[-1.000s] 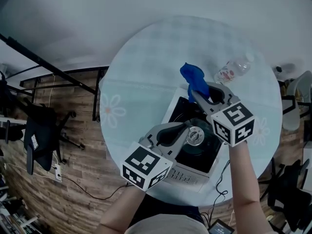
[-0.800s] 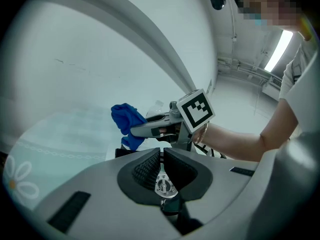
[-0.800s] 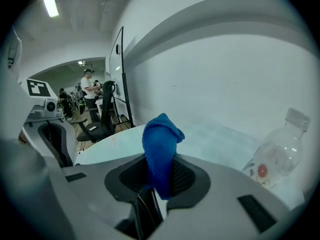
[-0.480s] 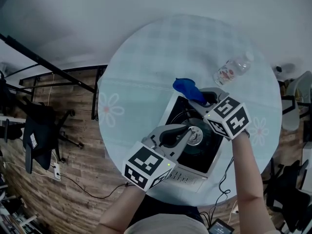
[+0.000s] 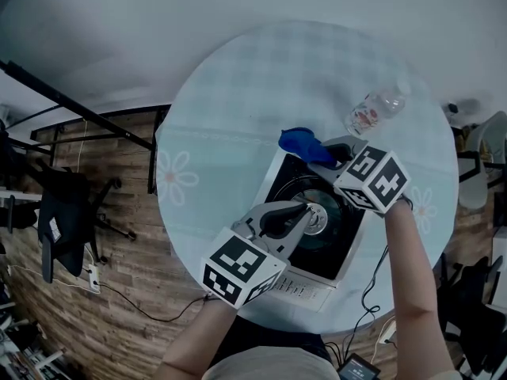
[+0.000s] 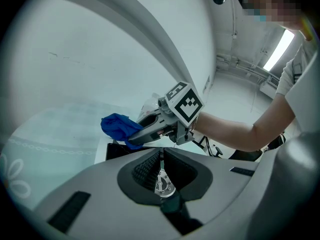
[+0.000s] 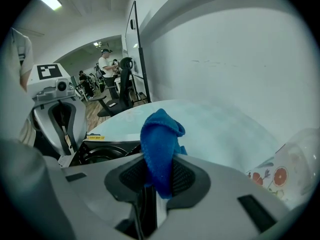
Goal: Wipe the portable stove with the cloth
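Round pale tabletop point(image 5: 238, 109) carries the portable stove point(image 5: 329, 253) by its near edge; the right gripper point(image 5: 325, 158) is clamped on the blue cloth point(image 5: 299, 142) at the stove's far corner; the left gripper point(image 5: 303, 214), jaws together and empty, hangs over the burner point(image 5: 318, 220); wiping looks barely begun.

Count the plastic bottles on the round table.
1. The bottle lies on its side on the table, near its far right edge, beyond the stove and the cloth. None appears hidden.

the desk point(image 5: 230, 109) lies open upper left. the bottle point(image 5: 372, 111) crowds upper right; your left gripper point(image 5: 305, 212) covers the stove point(image 5: 287, 182) centre, the cloth point(image 5: 299, 141) in your right gripper point(image 5: 326, 157) its top corner.
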